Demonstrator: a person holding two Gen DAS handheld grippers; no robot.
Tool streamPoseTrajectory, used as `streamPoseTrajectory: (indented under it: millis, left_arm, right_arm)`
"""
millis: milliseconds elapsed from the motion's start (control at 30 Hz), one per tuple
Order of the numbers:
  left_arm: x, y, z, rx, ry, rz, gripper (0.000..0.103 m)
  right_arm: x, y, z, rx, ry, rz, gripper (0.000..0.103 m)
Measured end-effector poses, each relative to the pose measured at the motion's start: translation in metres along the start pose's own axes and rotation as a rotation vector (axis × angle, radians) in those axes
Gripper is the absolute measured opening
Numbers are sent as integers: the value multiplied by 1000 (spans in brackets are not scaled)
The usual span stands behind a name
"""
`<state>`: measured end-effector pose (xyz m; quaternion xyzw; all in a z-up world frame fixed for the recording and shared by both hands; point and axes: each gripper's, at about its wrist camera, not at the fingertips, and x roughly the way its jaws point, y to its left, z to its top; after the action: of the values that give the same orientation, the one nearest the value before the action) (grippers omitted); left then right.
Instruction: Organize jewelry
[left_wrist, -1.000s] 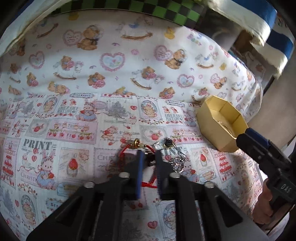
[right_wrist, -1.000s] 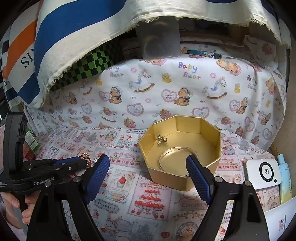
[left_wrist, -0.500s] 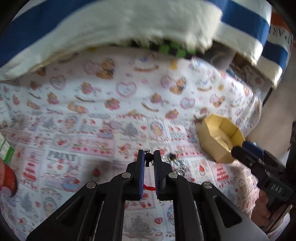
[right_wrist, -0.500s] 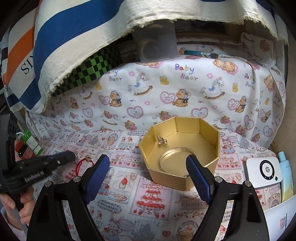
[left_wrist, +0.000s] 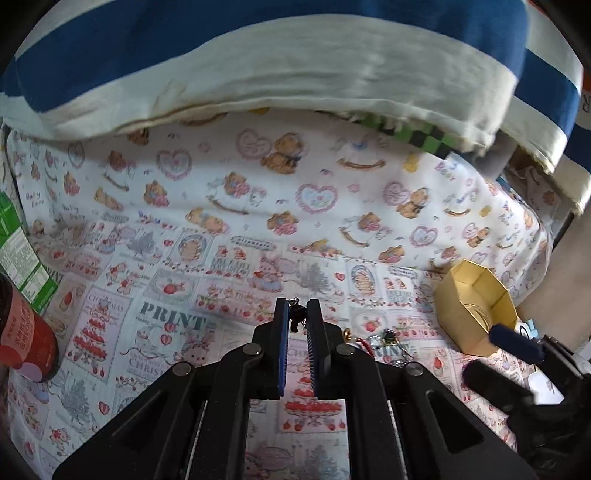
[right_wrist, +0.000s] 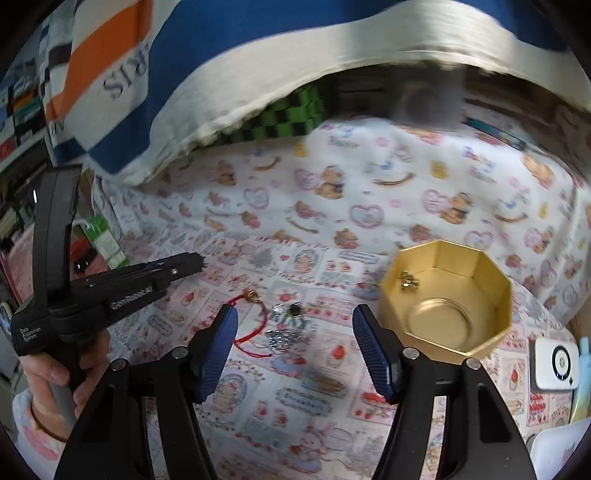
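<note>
A small dark jewelry piece (left_wrist: 295, 316) sits pinched between the fingertips of the left gripper (left_wrist: 296, 308), which is raised above the printed cloth (left_wrist: 229, 206). The red cord bracelet (right_wrist: 248, 317) and silver chain (right_wrist: 283, 336) lie on the cloth, between and just beyond the fingers of the right gripper (right_wrist: 295, 330), whose jaws are spread wide. The gold octagonal box (right_wrist: 495, 295) stands to the right, holding a small gold trinket (right_wrist: 406, 280).

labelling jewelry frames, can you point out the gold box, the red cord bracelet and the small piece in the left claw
gold box (right_wrist: 495, 291): right wrist view, far inner wall.
red cord bracelet (right_wrist: 246, 335): right wrist view, cord loop on the cloth.
small dark piece (left_wrist: 295, 313): left wrist view, between the left claw's fingertips.
</note>
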<state>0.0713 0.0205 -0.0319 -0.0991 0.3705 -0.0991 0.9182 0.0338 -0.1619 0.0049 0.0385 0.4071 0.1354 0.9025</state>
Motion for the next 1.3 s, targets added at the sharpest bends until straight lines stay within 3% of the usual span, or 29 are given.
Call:
streamPoseTrajectory:
  millis: [133,233,467,567,667,700,733,933,1100,1300]
  left_arm:
    - [4,9,1,-24,35,-7,9]
    - [10,11,-1,-25,45,28,9]
    - [11,22,1,-95,77,-29,9]
    - [6,24,3,-99,57,-10,9]
    - [5,26,4,-116,56,-19,9]
    - [4,27,4,-131,63,-32,9]
    - [4,29,4,-143,68,-39,9]
    - [-7,22,5,-122,24,-34,9]
    - [-12,16,5,-100,2,-37,9]
    - [-20,3,3,-13,-64,18,9]
  right_arm:
    - [32,4,1,9,157,-14,59]
    - [51,9,-1,4,216,-26,55]
    - [73,19,3,-32,239,-65,37]
    - [75,25,3,-97,234,-106,29]
    - [70,23,2,-92,251,-76,23]
    - [65,21,2,-84,246,-69,17]
    - [60,18,2,-74,238,-63,3]
    - [11,-4,-1,-2,76,7,3]
    - [-6,-30,-9,80,-1,68,2]
    - [-37,-38,-7,80,-143,94,2]
